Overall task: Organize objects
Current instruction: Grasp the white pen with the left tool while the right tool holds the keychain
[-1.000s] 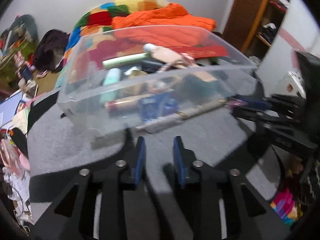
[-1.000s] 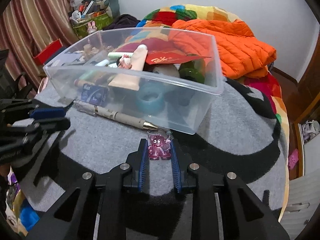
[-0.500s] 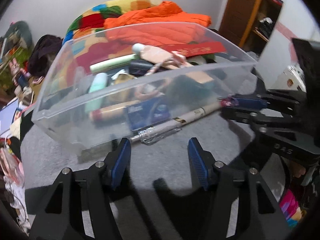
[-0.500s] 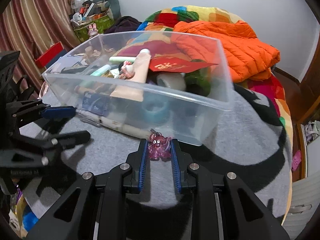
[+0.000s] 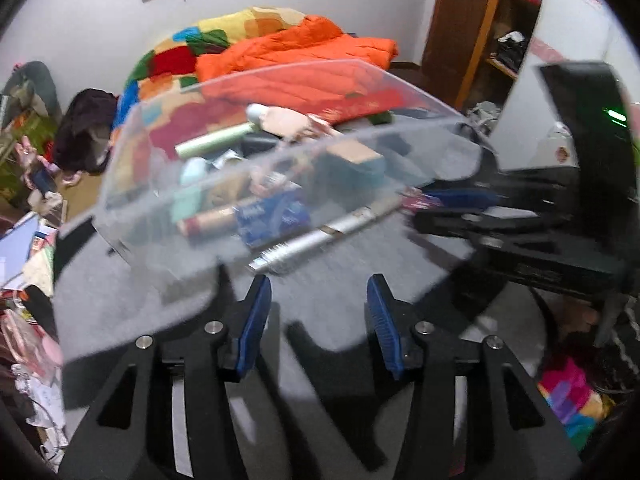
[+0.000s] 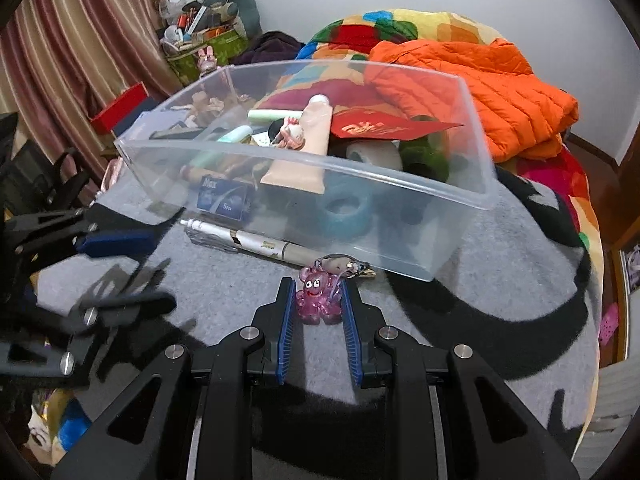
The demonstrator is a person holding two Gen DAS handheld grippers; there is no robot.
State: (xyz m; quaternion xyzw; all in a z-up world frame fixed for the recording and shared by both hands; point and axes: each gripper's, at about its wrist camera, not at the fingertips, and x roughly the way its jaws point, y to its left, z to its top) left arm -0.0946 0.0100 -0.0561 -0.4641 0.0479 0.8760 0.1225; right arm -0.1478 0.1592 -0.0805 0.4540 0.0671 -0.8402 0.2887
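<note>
A clear plastic bin (image 6: 400, 182) (image 5: 160, 216) full of small items stands on a grey blanket (image 6: 224, 280). A silver pen (image 6: 256, 244) (image 5: 320, 236) lies on the blanket against the bin's near wall. My right gripper (image 6: 317, 288) (image 5: 432, 210) is shut on a purple translucent keychain figure (image 6: 318, 300), just in front of the pen's tip. My left gripper (image 5: 318, 284) (image 6: 132, 272) hovers a little short of the pen's clip end. Its jaws stand apart and are closing, with nothing between them.
An orange puffer jacket (image 6: 480, 76) and a patchwork quilt (image 6: 360, 28) lie behind the bin. Cluttered bags and boxes (image 6: 200, 44) sit by the striped curtain at the left. A wooden doorframe and shelves (image 5: 480, 32) stand off to the right of the bed.
My left gripper's jaws have spread wider, and it has shifted toward the pen. My right gripper has kept its hold on the purple figure, hardly moving.
</note>
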